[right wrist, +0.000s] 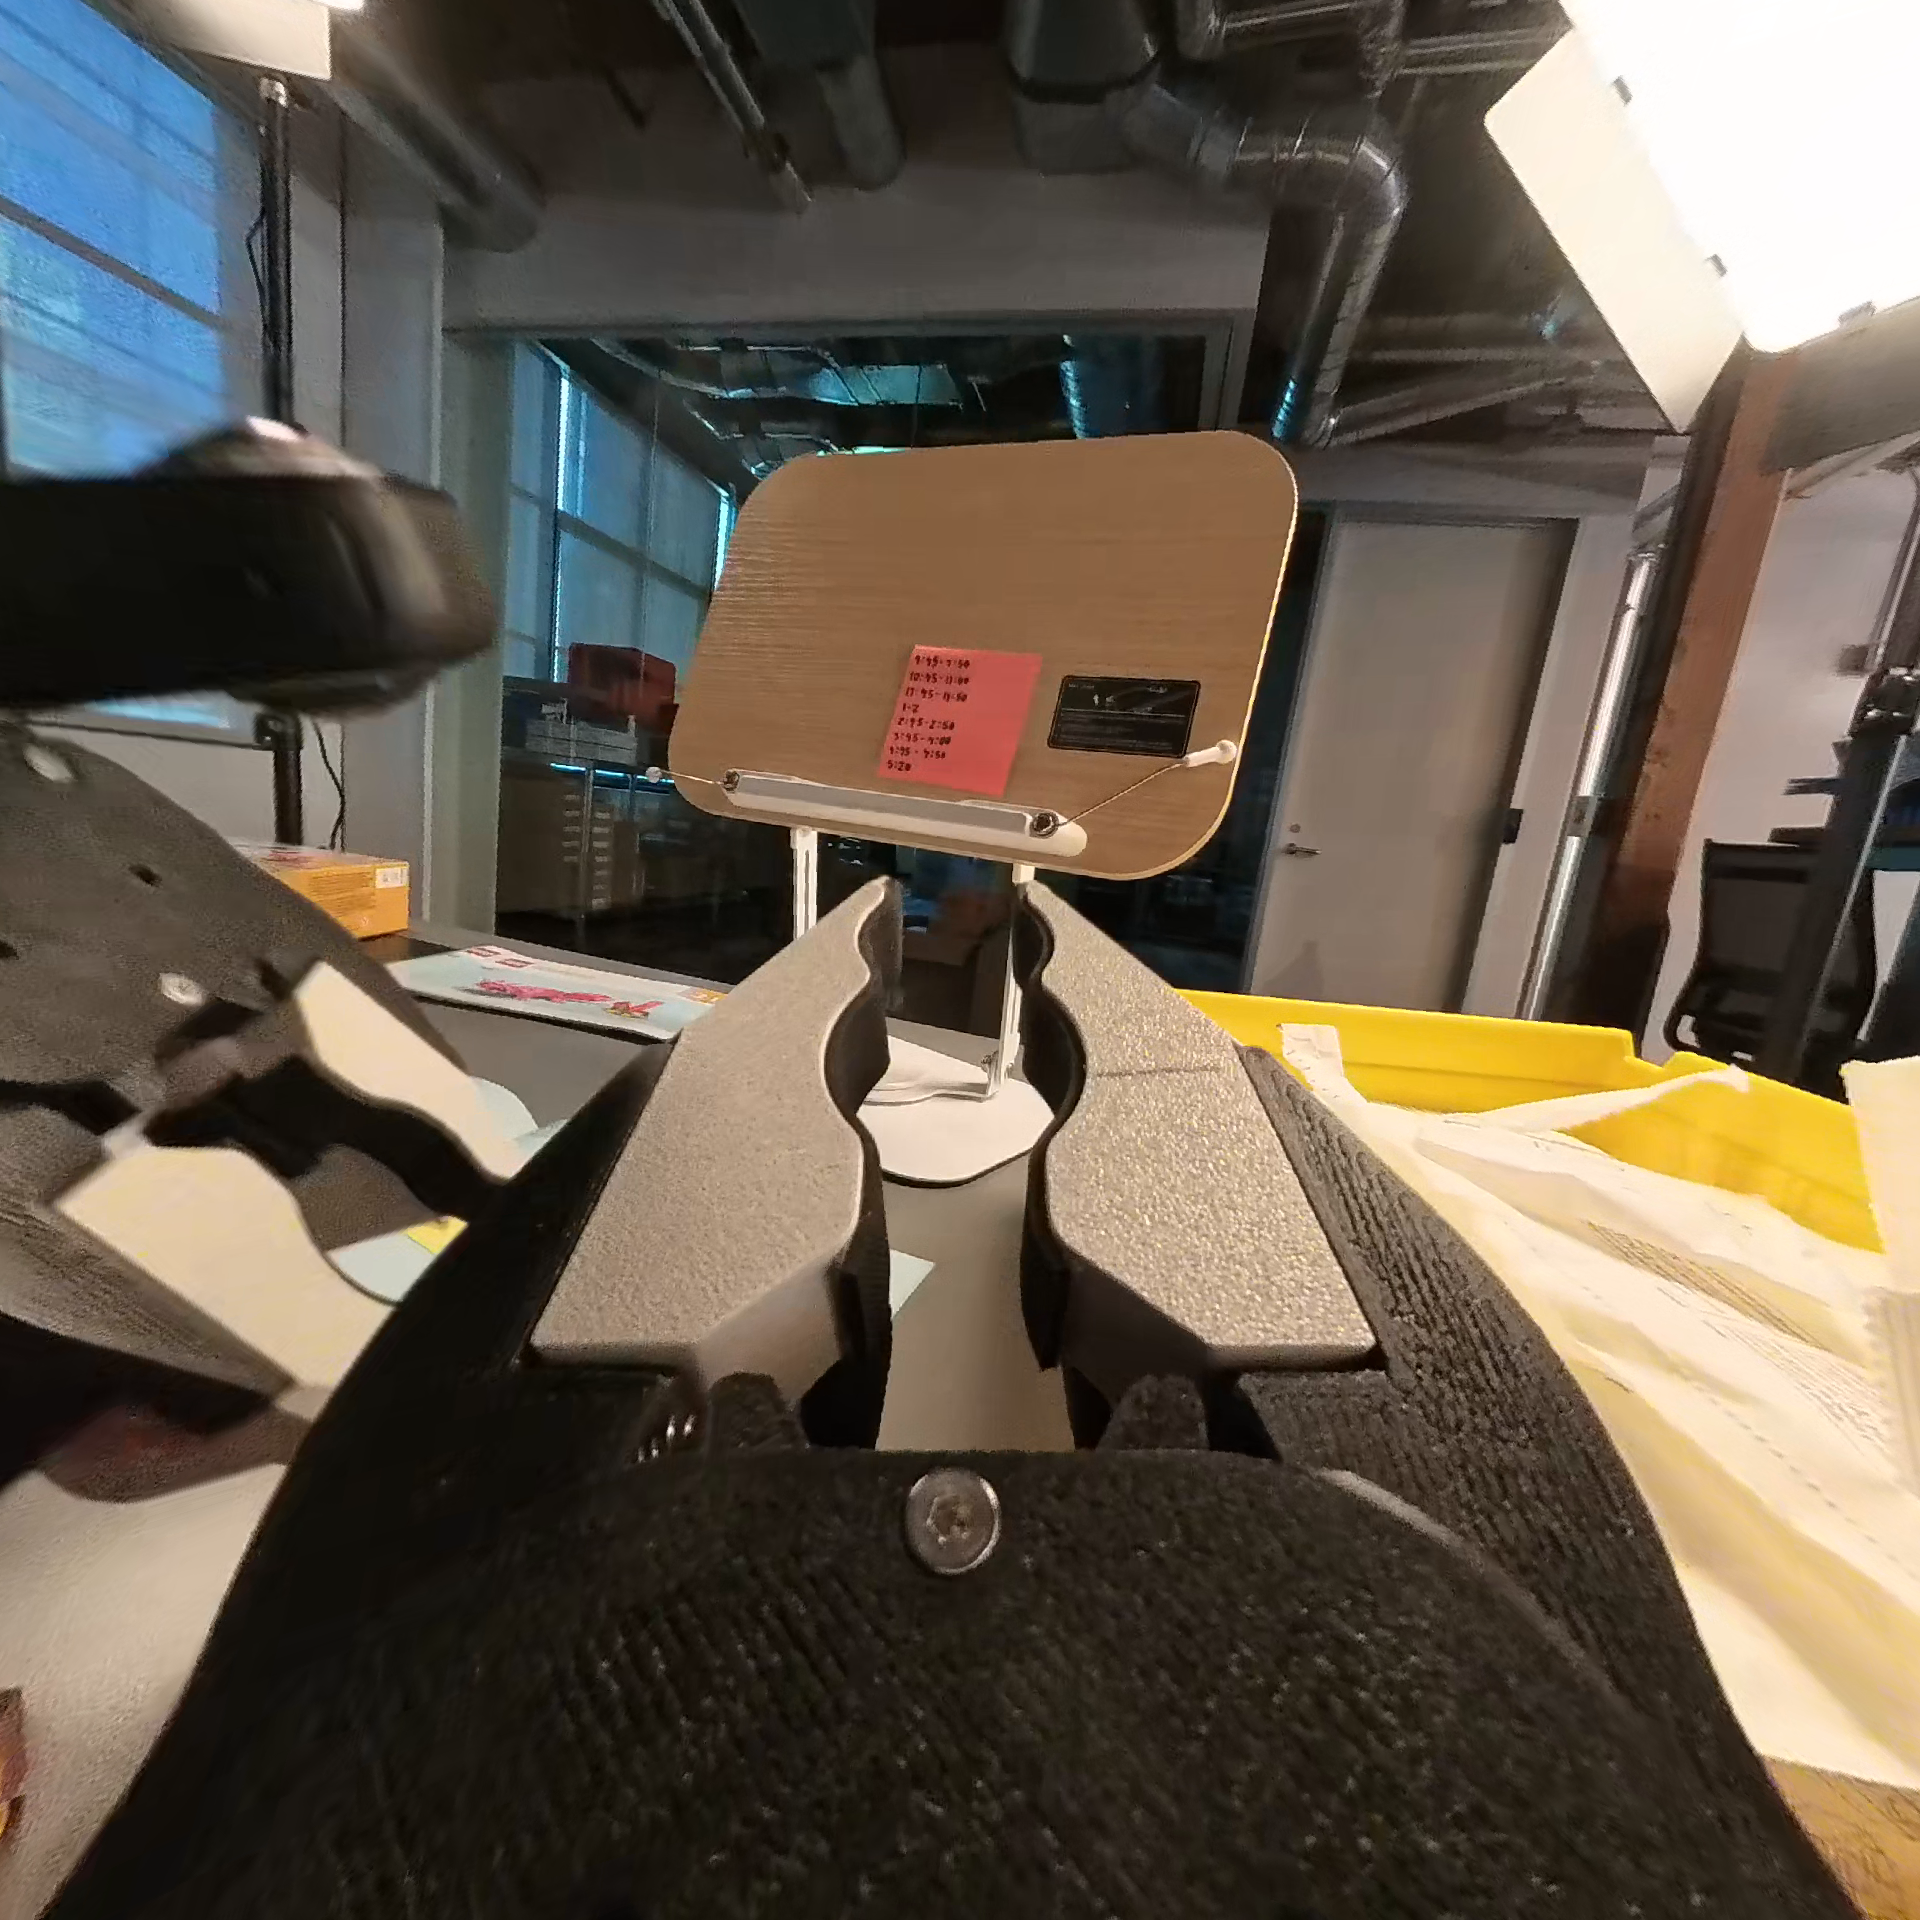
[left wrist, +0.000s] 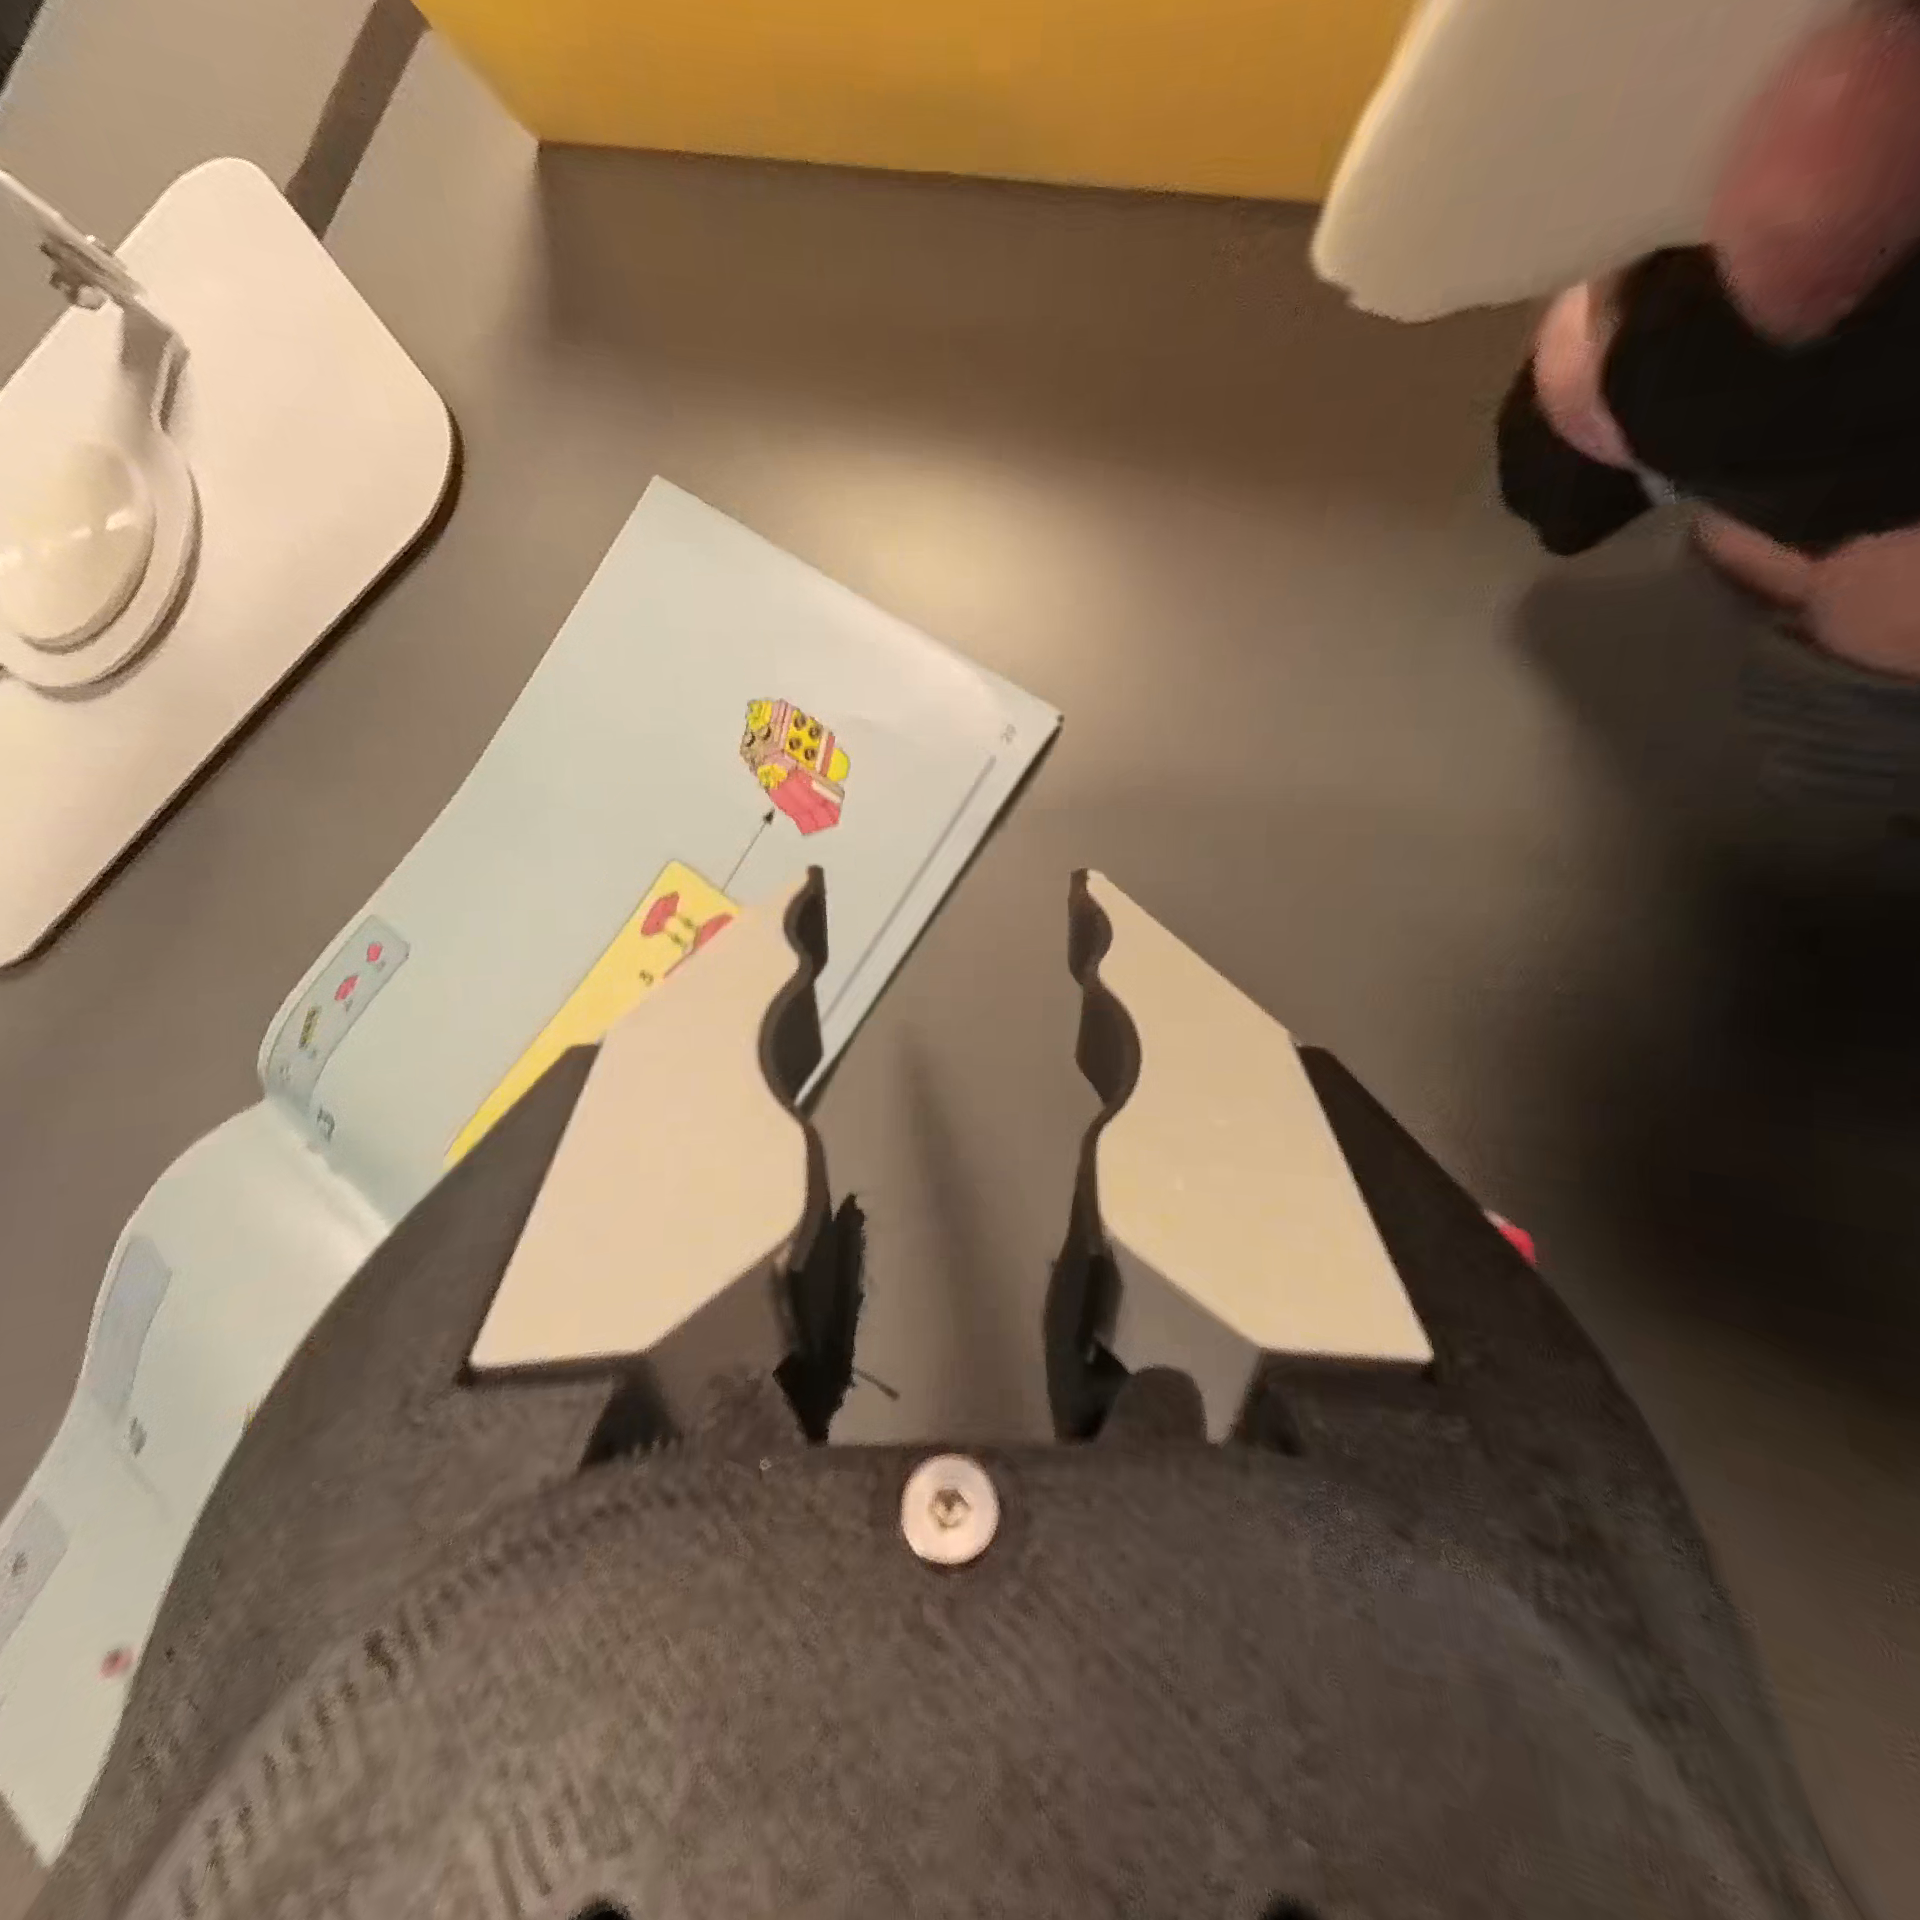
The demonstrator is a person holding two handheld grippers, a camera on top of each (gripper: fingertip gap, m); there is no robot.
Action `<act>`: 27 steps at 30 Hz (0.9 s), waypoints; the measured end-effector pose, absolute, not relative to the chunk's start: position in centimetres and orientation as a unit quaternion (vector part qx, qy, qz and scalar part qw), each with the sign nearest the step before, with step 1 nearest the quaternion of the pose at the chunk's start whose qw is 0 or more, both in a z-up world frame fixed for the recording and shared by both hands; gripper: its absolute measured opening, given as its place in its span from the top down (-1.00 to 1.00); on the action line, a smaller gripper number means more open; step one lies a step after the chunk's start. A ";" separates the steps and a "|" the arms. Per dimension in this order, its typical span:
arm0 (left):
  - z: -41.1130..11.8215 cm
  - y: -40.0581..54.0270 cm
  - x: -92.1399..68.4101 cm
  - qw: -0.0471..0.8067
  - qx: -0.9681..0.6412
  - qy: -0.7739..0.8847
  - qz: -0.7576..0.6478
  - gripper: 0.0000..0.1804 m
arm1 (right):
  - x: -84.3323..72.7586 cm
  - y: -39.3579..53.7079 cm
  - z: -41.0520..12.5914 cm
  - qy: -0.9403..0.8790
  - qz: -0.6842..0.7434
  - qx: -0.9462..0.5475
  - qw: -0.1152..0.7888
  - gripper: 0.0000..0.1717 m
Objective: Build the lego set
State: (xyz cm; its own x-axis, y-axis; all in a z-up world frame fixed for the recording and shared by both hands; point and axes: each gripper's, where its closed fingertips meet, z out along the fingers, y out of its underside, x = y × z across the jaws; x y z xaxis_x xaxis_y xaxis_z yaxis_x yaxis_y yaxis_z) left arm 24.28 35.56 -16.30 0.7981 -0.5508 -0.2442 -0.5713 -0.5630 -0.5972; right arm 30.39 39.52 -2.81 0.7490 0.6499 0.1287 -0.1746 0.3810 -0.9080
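Left gripper (left wrist: 945, 883) stood open and bare over the instruction booklet (left wrist: 665, 831) at centre frame, right gripper (right wrist: 956, 914) narrowly parted, holding nothing, book stand (right wrist: 987, 644) beyond.

Dark grey table (left wrist: 1195, 436): open instruction booklet (left wrist: 644, 748), white stand base (left wrist: 260, 499), yellow bin (left wrist: 914, 83).

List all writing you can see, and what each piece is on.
Writing is not copied here; its bearers:
Pink sticky note on the wooden board: handwritten lines.
Black label beside it: too small.
Open booklet: printed numbers, blurred.
Orange box: too small.
Papers in the yellow bin: blurred.
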 end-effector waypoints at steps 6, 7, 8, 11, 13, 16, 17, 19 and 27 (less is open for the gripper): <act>-18.0 37.1 25.1 0.332 -0.874 0.355 -0.006 0.58 | 30.5 39.5 -2.7 -0.238 0.263 -0.493 0.794 0.79; -17.9 37.3 25.0 0.333 -0.872 0.359 -0.003 0.58 | 30.5 39.5 -2.7 -0.237 0.264 -0.493 0.795 0.79; -17.9 37.4 25.1 0.332 -0.871 0.361 -0.005 0.58 | 30.5 39.5 -2.7 -0.237 0.264 -0.493 0.795 0.79; -18.0 37.7 25.1 0.331 -0.874 0.356 -0.014 0.57 | 30.4 39.5 -2.7 -0.237 0.265 -0.493 0.794 0.79; -17.8 38.1 24.8 0.339 -0.872 0.354 0.000 0.59 | 30.4 39.6 -2.7 -0.237 0.265 -0.494 0.793 0.79; -17.1 38.7 24.4 0.364 -0.867 0.340 0.017 0.70 | 30.4 39.6 -2.8 -0.237 0.266 -0.497 0.792 0.79; -16.9 38.8 24.4 0.372 -0.866 0.335 0.018 0.72 | 30.4 39.6 -2.8 -0.237 0.265 -0.497 0.791 0.79; -16.5 39.0 24.3 0.382 -0.864 0.327 0.017 0.74 | 30.3 39.7 -2.8 -0.237 0.265 -0.498 0.791 0.80; -17.9 38.5 25.4 0.340 -0.873 0.350 -0.030 0.53 | 30.2 39.8 -3.0 -0.237 0.270 -0.503 0.786 0.80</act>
State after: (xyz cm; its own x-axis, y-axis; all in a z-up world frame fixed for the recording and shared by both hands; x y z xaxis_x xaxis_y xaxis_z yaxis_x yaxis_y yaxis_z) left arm 25.36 38.49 -17.91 0.7533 -0.6311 -0.1852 -0.5902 -0.5244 -0.6138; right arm 30.23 39.78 -2.99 0.7417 0.6630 0.1015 -0.1852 0.3479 -0.9191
